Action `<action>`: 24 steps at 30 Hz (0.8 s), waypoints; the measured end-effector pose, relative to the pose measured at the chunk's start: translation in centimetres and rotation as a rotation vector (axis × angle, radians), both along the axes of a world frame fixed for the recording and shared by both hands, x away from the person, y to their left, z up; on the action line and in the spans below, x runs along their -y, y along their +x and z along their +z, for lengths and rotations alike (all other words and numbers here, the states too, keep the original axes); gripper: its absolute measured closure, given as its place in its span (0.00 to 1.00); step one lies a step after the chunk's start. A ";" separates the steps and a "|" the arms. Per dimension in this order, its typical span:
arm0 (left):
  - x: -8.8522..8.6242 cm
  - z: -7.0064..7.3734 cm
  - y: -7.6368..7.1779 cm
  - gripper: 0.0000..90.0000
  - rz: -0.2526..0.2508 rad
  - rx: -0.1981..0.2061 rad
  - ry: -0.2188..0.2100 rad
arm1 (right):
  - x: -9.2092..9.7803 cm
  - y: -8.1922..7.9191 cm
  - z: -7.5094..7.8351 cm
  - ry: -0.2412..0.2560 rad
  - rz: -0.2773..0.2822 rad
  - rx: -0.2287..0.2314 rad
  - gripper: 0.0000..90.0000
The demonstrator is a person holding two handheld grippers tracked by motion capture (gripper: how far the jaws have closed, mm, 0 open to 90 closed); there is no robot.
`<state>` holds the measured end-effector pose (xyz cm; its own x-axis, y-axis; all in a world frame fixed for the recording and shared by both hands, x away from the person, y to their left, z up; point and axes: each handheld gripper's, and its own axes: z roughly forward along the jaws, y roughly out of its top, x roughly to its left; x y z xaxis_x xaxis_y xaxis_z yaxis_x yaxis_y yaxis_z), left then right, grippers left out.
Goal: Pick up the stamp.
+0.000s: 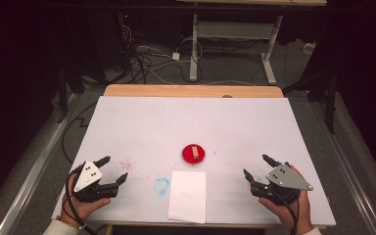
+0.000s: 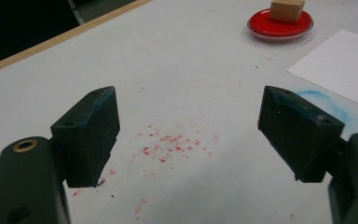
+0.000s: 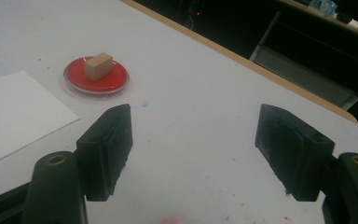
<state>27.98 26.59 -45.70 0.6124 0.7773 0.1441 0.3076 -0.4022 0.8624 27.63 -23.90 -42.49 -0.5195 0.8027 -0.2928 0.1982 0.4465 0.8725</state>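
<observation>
At the near left of the white surface [image 1: 142, 122], the left gripper [image 1: 111, 169] rests in the person's hand with its jaws spread wide and nothing between them. In the left gripper view the gap between the jaws frames a scatter of red specks [image 2: 172, 147] on the surface, and neither jaw touches anything. Just right of it lies a blue smudge [image 1: 161, 185], then a white sheet of paper [image 1: 188, 196] at the near edge. Just beyond the paper sits a red round dish [image 1: 194, 154] with a small tan block [image 1: 195, 152] lying on it, well apart from both grippers. At the near right, the right gripper [image 1: 257, 167] is likewise wide open and empty, angled toward the dish.
</observation>
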 end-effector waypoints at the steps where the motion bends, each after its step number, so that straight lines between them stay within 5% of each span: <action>1: 0.0 -0.1 0.2 0.22 0.000 -0.008 -0.001 | 0.0 0.0 -0.1 0.002 -0.002 -0.008 0.31; 16: 0.1 -0.8 0.4 0.22 -0.011 -0.053 0.017 | -0.4 1.1 -0.3 -0.001 0.007 -0.070 0.28; 24: 0.1 -0.9 0.2 0.22 0.001 -0.062 0.038 | -1.6 2.7 1.0 0.024 0.013 -0.104 0.28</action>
<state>28.13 26.47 -46.63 0.6206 0.7724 0.1352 0.3605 -0.4342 0.8255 30.34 -22.27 -41.51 -0.5565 0.8019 -0.2174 0.2830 0.4290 0.8579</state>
